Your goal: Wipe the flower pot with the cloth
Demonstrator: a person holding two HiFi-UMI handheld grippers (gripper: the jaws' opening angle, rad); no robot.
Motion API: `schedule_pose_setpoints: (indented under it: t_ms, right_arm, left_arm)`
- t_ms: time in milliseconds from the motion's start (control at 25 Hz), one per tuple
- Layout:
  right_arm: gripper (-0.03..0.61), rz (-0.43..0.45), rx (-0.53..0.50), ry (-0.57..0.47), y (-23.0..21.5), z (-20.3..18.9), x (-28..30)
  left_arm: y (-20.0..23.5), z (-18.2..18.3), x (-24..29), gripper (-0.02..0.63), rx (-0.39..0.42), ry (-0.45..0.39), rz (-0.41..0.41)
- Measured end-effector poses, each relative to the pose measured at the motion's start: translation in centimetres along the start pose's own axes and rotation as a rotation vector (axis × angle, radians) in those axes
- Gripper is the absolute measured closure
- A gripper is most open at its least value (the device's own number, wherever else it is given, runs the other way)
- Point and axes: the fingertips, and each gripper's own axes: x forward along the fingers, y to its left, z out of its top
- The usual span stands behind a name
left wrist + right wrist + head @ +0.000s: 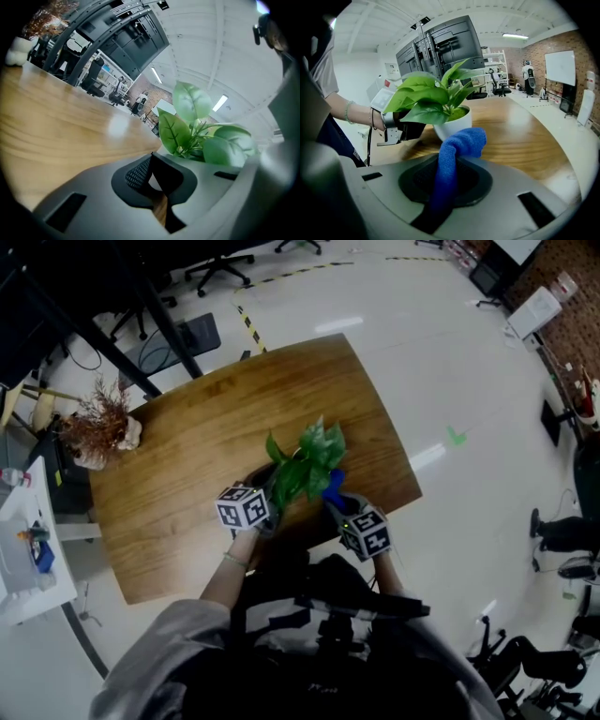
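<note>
A leafy green plant (307, 457) stands in a white flower pot (452, 126) near the front edge of the wooden table (187, 474). My left gripper (270, 489) is at the pot's left side and looks shut on its rim; in the left gripper view (151, 161) a sliver of white shows between the closed jaws, with leaves (187, 122) just beyond. My right gripper (449, 164) is shut on a blue cloth (457, 145). The cloth's upper end folds over right in front of the pot's lower wall. From above, the cloth (333, 486) lies at the plant's right.
A dried brown bouquet (98, 426) sits at the table's far left corner. A white cart (28, 540) stands left of the table. Office chairs (220, 263) and a dark frame are behind it. The table's right edge (398, 442) curves close to the pot.
</note>
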Motion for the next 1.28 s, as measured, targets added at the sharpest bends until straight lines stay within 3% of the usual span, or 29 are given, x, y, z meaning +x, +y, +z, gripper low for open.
schedule_pose_setpoints:
  t_ms: [200,400,720,1280]
  right_arm:
    - [0.517,-0.030,-0.078,0.006,-4.1,1.1,-1.7]
    - [0.517,0.035,-0.172,-0.022,-5.5,4.5,-1.0]
    - [0.517,0.148,-0.274,0.011,-3.4,4.8,0.4]
    - [0.517,0.310,-0.320,0.124,3.3,-0.5,2.4]
  left_arm:
    - [-1.6,-1.2,-2.0,0.607,-0.026,-0.018,0.028]
    - [-4.5,-3.3,-2.8,0.607,-0.028,0.002,0.028]
    - [-5.8,-3.6,-2.3,0.607,-0.018,-0.011,0.050]
    - [-1.0,-0.9,-2.6,0.607,-0.033,-0.078,0.158]
